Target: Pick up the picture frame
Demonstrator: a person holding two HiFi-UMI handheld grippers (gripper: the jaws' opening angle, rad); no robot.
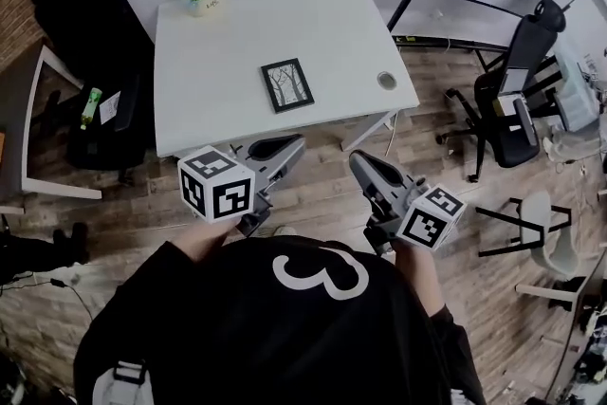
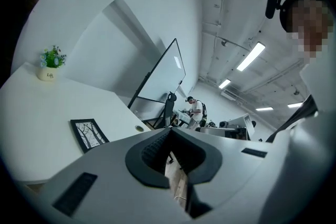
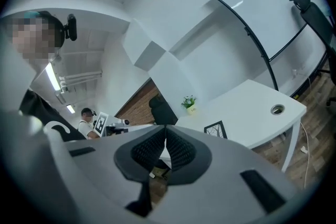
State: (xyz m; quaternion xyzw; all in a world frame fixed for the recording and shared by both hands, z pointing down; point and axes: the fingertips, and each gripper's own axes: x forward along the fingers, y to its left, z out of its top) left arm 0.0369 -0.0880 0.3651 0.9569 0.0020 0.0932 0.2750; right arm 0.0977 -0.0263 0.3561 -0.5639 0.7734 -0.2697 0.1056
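A large white numeral "3" [image 1: 332, 272] stands on the back of the person's black top [image 1: 237, 327], seen in the head view. The left white marker cube [image 1: 216, 185] on the left gripper [image 1: 292, 143] and the right white marker cube [image 1: 432, 215] on the right gripper [image 1: 357, 158] carry black square code patterns, not letters. The small cream plant pot [image 2: 48, 75] on the white tabletop [image 2: 31, 113] bears dark print too small to read. In the right gripper view, a person far back holds a white board with a black square marker [image 3: 100, 123].

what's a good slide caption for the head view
Left tool and right tool, both shut, held before the white table where the picture frame lies flat, untouched
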